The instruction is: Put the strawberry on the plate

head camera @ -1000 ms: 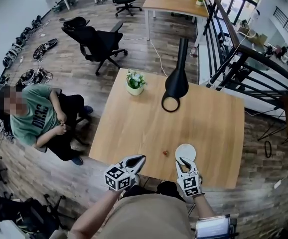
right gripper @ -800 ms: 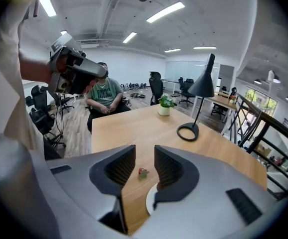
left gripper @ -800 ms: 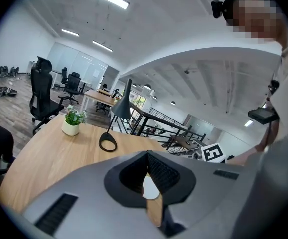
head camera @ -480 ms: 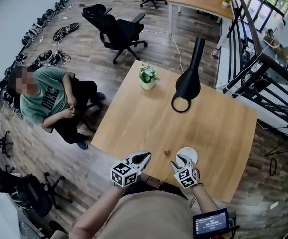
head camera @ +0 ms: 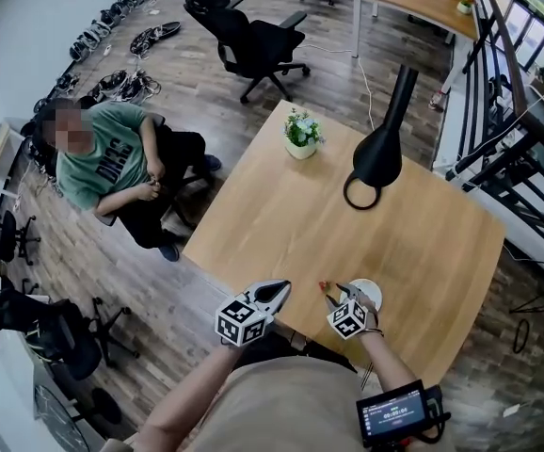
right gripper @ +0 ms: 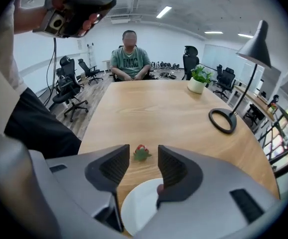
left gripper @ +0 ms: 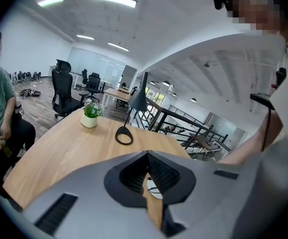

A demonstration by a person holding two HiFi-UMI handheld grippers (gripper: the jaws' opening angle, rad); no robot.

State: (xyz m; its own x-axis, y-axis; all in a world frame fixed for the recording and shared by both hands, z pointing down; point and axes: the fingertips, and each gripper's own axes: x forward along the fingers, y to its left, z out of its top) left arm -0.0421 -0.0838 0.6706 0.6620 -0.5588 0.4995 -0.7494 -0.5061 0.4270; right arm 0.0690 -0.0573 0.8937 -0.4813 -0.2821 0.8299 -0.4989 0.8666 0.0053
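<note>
Head view: the right gripper (head camera: 340,297) has moved off the plate (head camera: 371,293) toward the strawberry (head camera: 325,286), which lies on the table (head camera: 281,215) at nine o'clock of the plate. Left gripper view: the left gripper (left gripper: 147,154) stays closed, empty. Right gripper view: the jaws, closed a second ago, now stand wide, with the strawberry just ahead of the gap, untouched; the grasp probably comes next.

Strawberry (right gripper: 142,153): small, red, green leafy cap turned toward the right gripper view; lies on bare wood of the table (right gripper: 174,113), off the plate, just beyond its rim, not touching; plate (right gripper: 139,208): plain white, round, lies flat near the table's near edge, only partly visible.
</note>
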